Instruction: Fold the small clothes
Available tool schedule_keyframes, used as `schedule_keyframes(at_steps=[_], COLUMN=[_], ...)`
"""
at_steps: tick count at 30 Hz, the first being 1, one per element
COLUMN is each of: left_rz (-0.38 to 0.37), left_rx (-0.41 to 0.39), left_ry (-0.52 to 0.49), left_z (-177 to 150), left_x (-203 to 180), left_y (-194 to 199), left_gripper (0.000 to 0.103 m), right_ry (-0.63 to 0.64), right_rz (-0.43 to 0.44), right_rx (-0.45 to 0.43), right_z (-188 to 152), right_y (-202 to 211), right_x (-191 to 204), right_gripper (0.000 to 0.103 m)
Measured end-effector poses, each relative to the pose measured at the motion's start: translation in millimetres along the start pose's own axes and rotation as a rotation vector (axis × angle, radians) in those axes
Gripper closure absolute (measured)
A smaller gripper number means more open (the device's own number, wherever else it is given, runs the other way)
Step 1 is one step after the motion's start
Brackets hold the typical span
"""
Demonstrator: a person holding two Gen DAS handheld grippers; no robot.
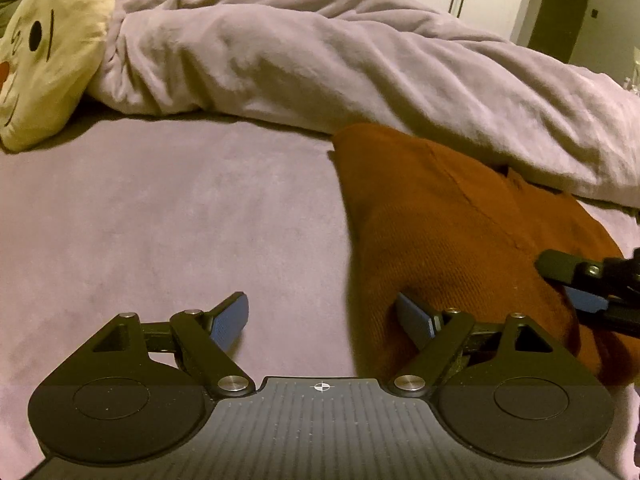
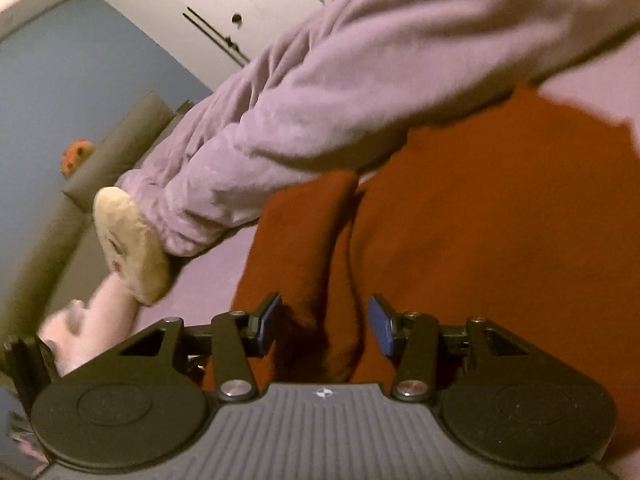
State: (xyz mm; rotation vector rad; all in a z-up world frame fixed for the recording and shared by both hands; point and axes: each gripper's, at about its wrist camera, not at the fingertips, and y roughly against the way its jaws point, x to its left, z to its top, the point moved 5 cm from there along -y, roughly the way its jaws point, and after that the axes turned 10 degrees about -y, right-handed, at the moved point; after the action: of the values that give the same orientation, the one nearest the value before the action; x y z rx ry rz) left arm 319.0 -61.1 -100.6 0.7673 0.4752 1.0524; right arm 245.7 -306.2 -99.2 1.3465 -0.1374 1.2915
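A rust-orange garment (image 1: 452, 232) lies on the purple bed sheet (image 1: 160, 220), its folded sleeve part reaching toward the duvet. My left gripper (image 1: 324, 320) is open at the garment's left edge; its right finger touches the cloth, its left finger is over bare sheet. My right gripper (image 2: 324, 326) is open, its jaws straddling a raised fold of the garment (image 2: 480, 220) without closing on it. The right gripper's fingertips (image 1: 568, 276) also show in the left wrist view, over the garment's right side.
A bunched lilac duvet (image 1: 320, 60) lies across the bed behind the garment and overlaps its far edge. A cream round face cushion (image 1: 48, 52) sits at the far left. A grey headboard (image 2: 100, 160), a blue wall and white wardrobe doors lie beyond.
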Motion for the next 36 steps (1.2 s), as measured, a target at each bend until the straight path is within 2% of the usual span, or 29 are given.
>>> schedule_keyframes(at_steps=[7, 8, 10, 17, 21, 23, 26, 32, 36], left_rz=[0.001, 0.003, 0.007, 0.003, 0.005, 0.005, -0.006, -0.015, -0.047], left_rx=[0.005, 0.007, 0.01, 0.01, 0.01, 0.011, 0.004, -0.056, -0.042], left_ry=[0.005, 0.006, 0.007, 0.016, 0.017, 0.02, 0.05, 0.037, -0.03], left_z=[-1.2, -1.3, -1.6, -2.2, -2.4, -2.4, -4.7, -14.8, -18.7], left_x=[1.5, 1.7, 2.0, 3.2, 3.2, 4.4, 7.5, -0.2, -26.8], left_y=[-0.8, -1.2, -1.9, -3.1, -3.5, -1.9, 9.0, 42.2, 42.2], left_gripper=[0.017, 0.017, 0.017, 0.017, 0.017, 0.017, 0.017, 0.012, 0.009], right_ry=[0.026, 0.037, 0.064, 0.004, -0.011, 0.041, 0.142, 0.42, 0.556], right_rz=[0.067, 0.062, 0.042, 0.056, 0.044, 0.018, -0.022, -0.093, -0.139], right_rx=[0.032, 0.036, 0.046, 0.096, 0.097, 0.084, 0.048, -0.077, -0.199], right_z=[-5.3, -6.4, -8.3, -3.0, -0.2, -2.2, -5.2, -2.1, 8.9], right_y=[-9.5, -11.2, -17.3, -35.2, -40.8, -39.9, -35.1, -12.9, 14.5], right_x=[15.4, 17.1, 19.6, 16.7, 15.7, 21.3, 34.1, 83.8, 110.3], right_gripper=[0.054, 0.061, 0.066, 0.058, 0.06, 0.073, 0.082, 0.086, 0.087])
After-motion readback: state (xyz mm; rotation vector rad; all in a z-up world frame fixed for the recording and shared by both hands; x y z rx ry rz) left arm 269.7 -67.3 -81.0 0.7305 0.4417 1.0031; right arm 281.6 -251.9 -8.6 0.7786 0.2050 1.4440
